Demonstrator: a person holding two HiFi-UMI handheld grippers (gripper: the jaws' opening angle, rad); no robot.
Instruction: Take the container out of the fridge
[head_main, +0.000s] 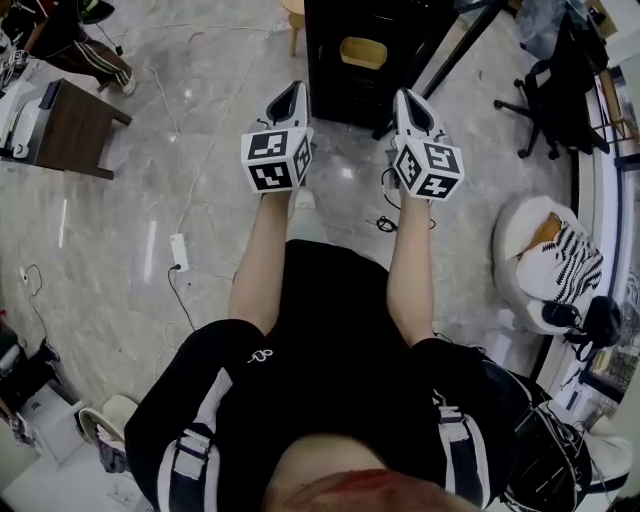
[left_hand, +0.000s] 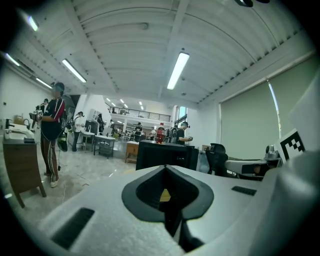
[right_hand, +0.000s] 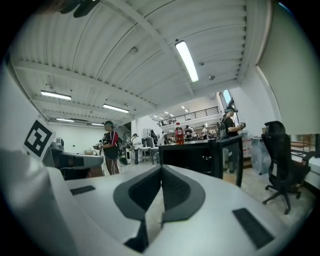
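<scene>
A small black fridge stands on the floor ahead of me, with a yellow container showing inside its front. Its glass door seems swung open to the right. My left gripper and right gripper are held side by side, pointing at the fridge and well short of it. Both are shut with nothing between the jaws. The left gripper view has the fridge beyond the left gripper. In the right gripper view, the fridge stands past the right gripper, with a red bottle on top.
A dark wooden side table stands at the left and a black office chair at the right. A white power strip and cables lie on the marble floor. A wooden stool stands left of the fridge. People stand in the background.
</scene>
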